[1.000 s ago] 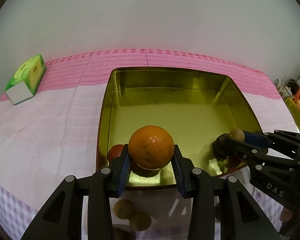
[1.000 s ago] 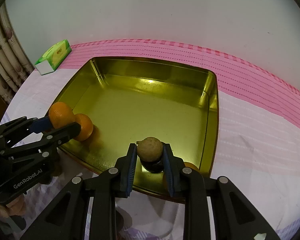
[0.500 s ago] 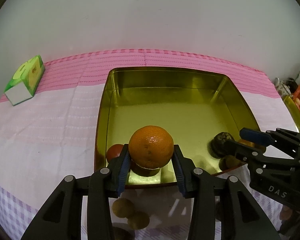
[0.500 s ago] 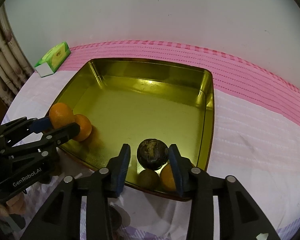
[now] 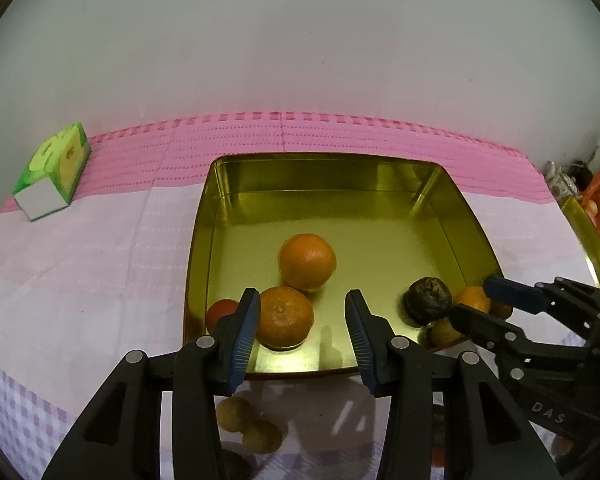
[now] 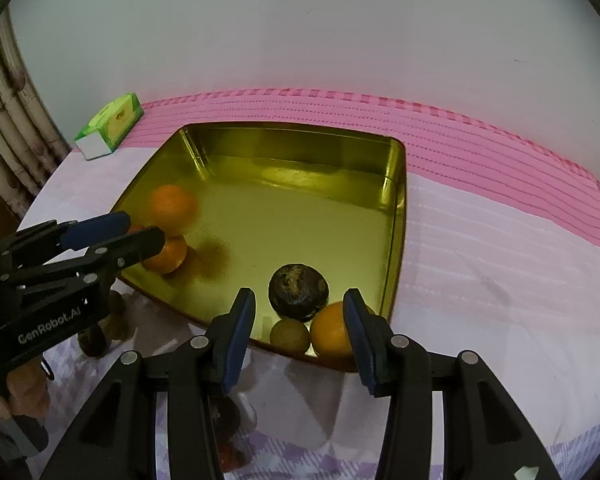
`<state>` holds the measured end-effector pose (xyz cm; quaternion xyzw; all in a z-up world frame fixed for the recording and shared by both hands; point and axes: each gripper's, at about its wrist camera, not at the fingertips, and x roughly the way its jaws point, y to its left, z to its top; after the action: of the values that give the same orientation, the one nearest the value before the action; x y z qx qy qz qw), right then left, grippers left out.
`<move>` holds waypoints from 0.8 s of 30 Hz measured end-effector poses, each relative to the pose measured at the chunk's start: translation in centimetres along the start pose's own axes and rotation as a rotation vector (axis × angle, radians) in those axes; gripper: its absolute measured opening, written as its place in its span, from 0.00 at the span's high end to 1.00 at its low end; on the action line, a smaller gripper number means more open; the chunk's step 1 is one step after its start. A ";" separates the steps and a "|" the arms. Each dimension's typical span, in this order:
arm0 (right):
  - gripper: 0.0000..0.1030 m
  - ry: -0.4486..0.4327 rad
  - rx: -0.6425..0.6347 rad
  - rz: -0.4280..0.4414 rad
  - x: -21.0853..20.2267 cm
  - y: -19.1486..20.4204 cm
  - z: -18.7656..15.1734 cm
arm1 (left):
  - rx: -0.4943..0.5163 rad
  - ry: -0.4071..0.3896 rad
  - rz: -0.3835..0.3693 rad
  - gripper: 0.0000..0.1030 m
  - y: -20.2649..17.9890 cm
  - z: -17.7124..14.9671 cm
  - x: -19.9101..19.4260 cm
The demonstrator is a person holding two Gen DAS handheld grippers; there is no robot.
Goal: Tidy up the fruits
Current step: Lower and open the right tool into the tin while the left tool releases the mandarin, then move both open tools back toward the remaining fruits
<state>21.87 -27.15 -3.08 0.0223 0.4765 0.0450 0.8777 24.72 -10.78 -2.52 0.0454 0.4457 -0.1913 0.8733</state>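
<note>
A pink tablecloth (image 5: pixel 100 240) by a white wall (image 5: pixel 300 40) bears a gold tray (image 5: pixel 324 168) and tissue box (image 5: pixel 52 172); the left gripper (image 5: pixel 300 320) and right gripper (image 6: pixel 298 320) stand released, jaws just widened, nothing gripped.

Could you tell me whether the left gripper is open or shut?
Open: the left gripper holds nothing; the orange sits free in the tin.

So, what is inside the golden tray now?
The golden tray holds two oranges, a red fruit partly hidden by a finger, a dark fruit, a small brown fruit and another orange.
</note>
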 end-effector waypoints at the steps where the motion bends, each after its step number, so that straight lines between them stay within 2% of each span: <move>1: 0.58 -0.002 -0.001 -0.004 -0.2 -0.1 -0.1 | 0.003 0.002 0.007 0.56 0.0 -0.1 -0.2; 14: 0.58 -0.023 -0.008 -0.017 -2.3 0.8 -1.8 | -0.025 0.015 0.054 0.56 1.0 -3.1 -2.9; 24: 0.58 -0.031 -0.014 -0.004 -4.4 1.8 -4.0 | -0.036 -0.005 0.082 0.56 0.9 -6.2 -5.8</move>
<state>16.03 -25.85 -1.40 0.0160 0.4627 0.0460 0.8852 17.31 -6.68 -1.72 0.0476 0.4448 -0.1475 0.8821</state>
